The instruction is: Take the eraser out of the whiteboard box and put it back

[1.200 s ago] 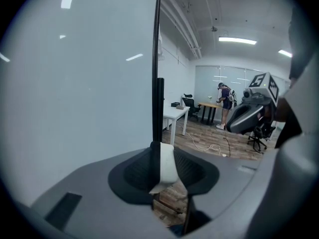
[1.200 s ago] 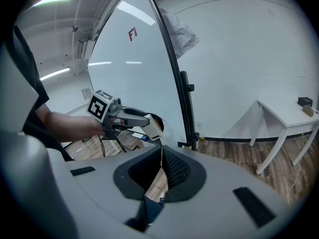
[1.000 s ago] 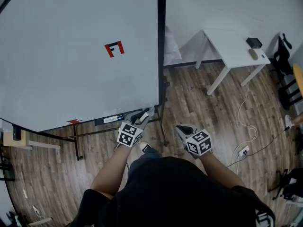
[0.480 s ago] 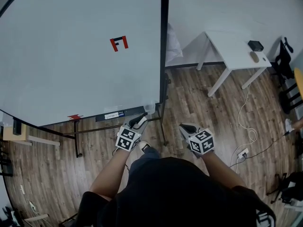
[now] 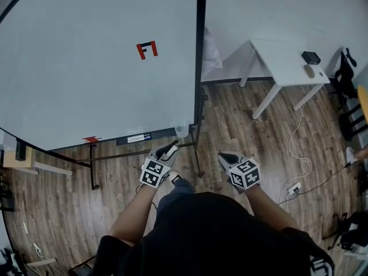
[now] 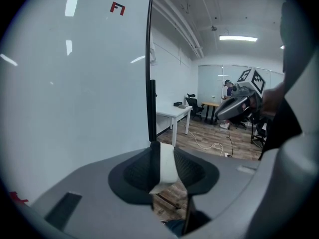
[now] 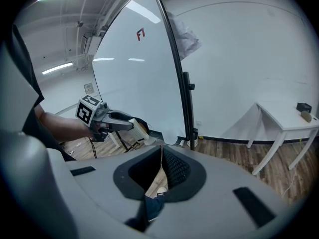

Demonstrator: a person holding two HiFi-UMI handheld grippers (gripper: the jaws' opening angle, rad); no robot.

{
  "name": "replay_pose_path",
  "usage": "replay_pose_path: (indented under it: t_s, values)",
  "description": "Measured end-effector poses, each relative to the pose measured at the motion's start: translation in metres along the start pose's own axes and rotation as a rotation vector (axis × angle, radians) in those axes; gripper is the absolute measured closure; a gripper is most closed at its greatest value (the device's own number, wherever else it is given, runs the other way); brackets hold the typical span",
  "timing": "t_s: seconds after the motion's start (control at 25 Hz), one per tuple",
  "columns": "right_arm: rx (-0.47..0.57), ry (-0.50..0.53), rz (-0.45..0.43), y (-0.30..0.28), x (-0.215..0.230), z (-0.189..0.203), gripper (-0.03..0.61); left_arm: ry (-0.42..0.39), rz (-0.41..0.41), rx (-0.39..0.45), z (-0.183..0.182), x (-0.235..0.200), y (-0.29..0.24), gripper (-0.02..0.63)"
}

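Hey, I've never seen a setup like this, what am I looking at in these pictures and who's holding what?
A person stands at a whiteboard, holding a hand-held gripper in each hand. The top-down picture comes from a head camera; the other two from cameras riding on each gripper. The left gripper has its jaws closed on a white eraser. The right gripper holds nothing, jaws together. A dark tray runs along the board's lower edge.

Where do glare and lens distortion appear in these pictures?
Left gripper view: reflected light makes bright streaks on the whiteboard. Right gripper view: fainter streaks there, and its black edge is bent by the lens. Head view: even light, dark corners.
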State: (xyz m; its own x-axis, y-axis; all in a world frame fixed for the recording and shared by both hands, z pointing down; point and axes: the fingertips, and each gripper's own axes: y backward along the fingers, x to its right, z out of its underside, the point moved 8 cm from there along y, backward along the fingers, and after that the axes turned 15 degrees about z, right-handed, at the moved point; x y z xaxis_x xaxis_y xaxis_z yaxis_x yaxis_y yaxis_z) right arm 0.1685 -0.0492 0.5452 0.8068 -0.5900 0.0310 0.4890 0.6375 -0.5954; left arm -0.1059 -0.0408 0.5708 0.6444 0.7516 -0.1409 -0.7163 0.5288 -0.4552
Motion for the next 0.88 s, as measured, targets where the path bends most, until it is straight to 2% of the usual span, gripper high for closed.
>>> replay_pose_path:
  t_s: [0.88]
  values:
    - [-0.008, 0.031, -0.010, 0.001, -0.005, 0.004, 0.578, 0.025, -0.017, -0.014, 0.013, 0.011, 0.011, 0.469]
